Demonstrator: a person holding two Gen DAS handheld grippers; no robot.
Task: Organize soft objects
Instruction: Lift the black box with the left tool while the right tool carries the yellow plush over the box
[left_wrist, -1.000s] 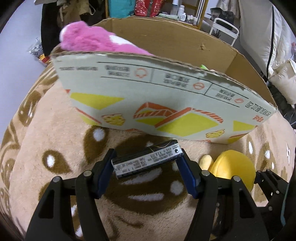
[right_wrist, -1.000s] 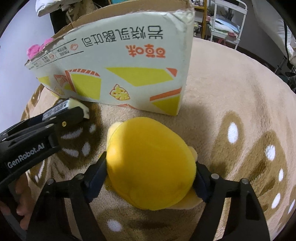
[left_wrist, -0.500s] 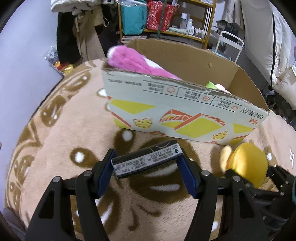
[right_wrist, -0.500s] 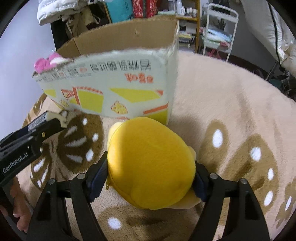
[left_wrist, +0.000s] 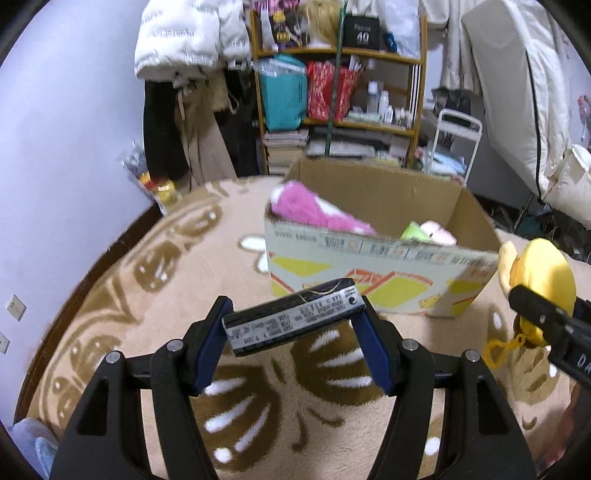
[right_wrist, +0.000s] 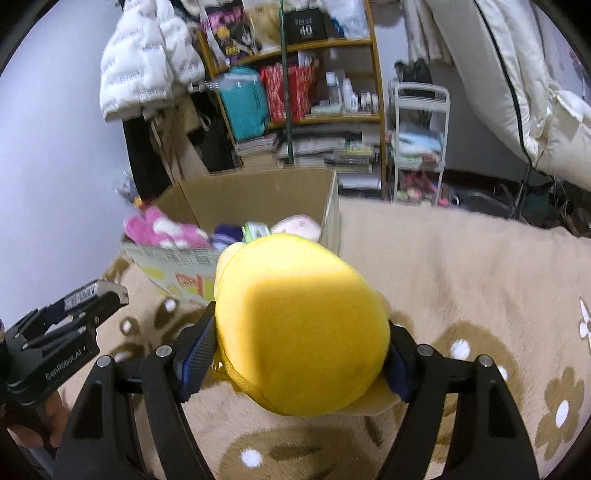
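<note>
Right gripper (right_wrist: 301, 354) squeezes the soft, light yellow plush (right_wrist: 301, 328) mid-body; left gripper (left_wrist: 293, 328) clamps a stiff, probably boxy pack (left_wrist: 293, 321).

Beyond the fingers stands a wooden shelf (left_wrist: 340, 88) crammed with goods: a teal bag (left_wrist: 282, 94), a red bag (left_wrist: 330, 92), small bottles (left_wrist: 380, 103), and stacked magazines (right_wrist: 332, 146) low down. Left of it hangs a white puffer jacket (left_wrist: 188, 40) over dark coats (left_wrist: 162, 133). Right of it, a white cart (right_wrist: 419, 144), then pale bedding (right_wrist: 524, 74) at far right.
</note>
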